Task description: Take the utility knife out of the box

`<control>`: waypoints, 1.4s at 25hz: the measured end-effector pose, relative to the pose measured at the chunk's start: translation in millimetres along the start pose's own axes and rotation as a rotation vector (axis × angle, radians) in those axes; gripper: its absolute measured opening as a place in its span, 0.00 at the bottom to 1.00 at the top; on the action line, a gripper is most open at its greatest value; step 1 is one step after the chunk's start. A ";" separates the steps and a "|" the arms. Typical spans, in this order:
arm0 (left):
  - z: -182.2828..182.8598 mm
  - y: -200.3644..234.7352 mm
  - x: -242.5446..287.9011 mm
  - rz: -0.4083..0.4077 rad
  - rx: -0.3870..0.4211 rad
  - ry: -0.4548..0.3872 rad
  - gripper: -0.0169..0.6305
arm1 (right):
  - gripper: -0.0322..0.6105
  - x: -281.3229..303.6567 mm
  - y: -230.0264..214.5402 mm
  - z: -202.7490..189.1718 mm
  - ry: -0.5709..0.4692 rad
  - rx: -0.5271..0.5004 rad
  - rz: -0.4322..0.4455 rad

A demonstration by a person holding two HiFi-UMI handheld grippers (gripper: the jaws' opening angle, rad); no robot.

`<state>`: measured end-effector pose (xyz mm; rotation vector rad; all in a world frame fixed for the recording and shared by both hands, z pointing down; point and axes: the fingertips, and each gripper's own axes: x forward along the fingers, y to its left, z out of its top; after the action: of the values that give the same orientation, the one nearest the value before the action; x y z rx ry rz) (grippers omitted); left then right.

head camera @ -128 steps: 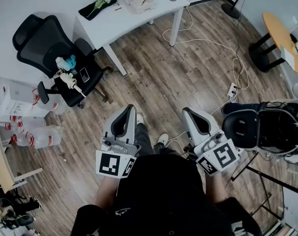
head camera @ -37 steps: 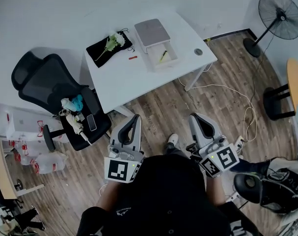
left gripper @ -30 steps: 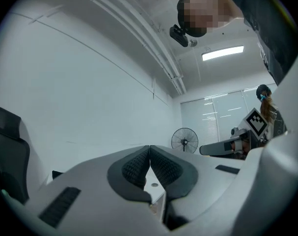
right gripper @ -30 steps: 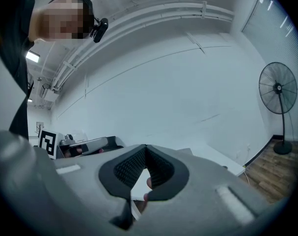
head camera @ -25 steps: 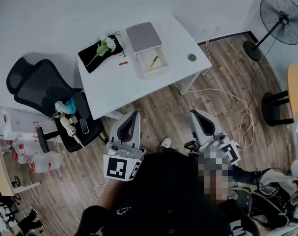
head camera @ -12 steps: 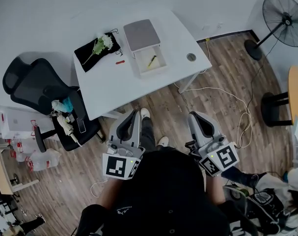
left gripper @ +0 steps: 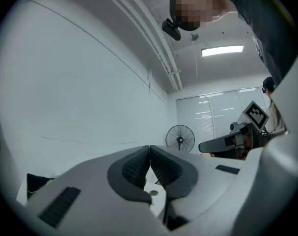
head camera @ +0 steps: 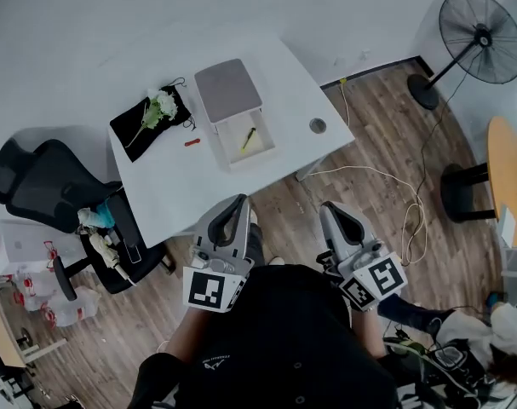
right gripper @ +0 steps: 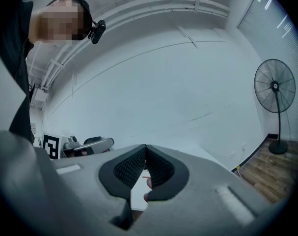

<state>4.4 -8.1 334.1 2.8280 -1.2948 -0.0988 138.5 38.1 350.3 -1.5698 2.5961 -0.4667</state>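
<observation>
Left gripper (head camera: 239,200), right gripper (head camera: 328,207) held level, jaws closed, empty, short of table (head camera: 173,186). Box (head camera: 249,159) open, knife (head camera: 249,137) exposed inside; approach judged unfinished.

Yellow utility knife (head camera: 248,138) inside open box (head camera: 261,150)

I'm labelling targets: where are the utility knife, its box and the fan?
utility knife (head camera: 249,138): head view, middle of its body.
box (head camera: 260,149): head view, bare inner floor.
fan (head camera: 486,25): head view, grille centre.
</observation>
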 end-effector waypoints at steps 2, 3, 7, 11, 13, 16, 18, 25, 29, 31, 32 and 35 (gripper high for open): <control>2.7 10.2 23.1 -0.011 -0.007 -0.008 0.04 | 0.06 15.6 -12.1 11.2 -0.004 -0.016 -0.013; 3.1 15.8 34.1 -0.017 -0.013 -0.010 0.04 | 0.06 23.1 -17.3 16.8 -0.007 -0.024 -0.020; 5.6 31.3 71.2 -0.050 -0.053 -0.024 0.03 | 0.06 49.2 -35.8 29.8 -0.008 -0.034 -0.045; 8.1 52.1 98.8 -0.069 -0.089 -0.025 0.04 | 0.06 77.8 -48.8 34.4 0.002 -0.028 -0.065; 5.2 67.5 109.9 -0.073 -0.083 -0.019 0.03 | 0.06 94.8 -52.6 36.5 0.003 -0.030 -0.070; -2.3 90.5 124.0 -0.079 -0.077 -0.008 0.03 | 0.06 121.1 -58.5 38.4 0.003 -0.032 -0.076; -5.6 102.4 133.6 -0.084 -0.086 -0.004 0.04 | 0.06 137.0 -62.9 40.2 0.000 -0.033 -0.080; -24.0 132.2 152.9 -0.068 -0.089 0.034 0.04 | 0.06 174.4 -70.6 43.0 0.024 -0.048 -0.060; -41.4 138.2 159.6 -0.047 -0.066 0.068 0.04 | 0.06 186.7 -78.3 39.4 0.047 -0.037 -0.041; -49.7 139.1 163.5 -0.039 -0.044 0.083 0.04 | 0.06 192.4 -82.9 38.7 0.057 -0.033 -0.027; -53.2 139.5 165.5 -0.034 -0.038 0.089 0.04 | 0.06 195.8 -85.6 38.7 0.060 -0.031 -0.019; -60.3 141.4 170.4 -0.010 -0.027 0.101 0.04 | 0.06 206.8 -94.0 40.0 0.070 -0.029 0.016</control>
<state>12.9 -229.4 394.1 2.7778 -1.2498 0.0257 129.1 -192.1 359.4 -1.5677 2.6765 -0.4935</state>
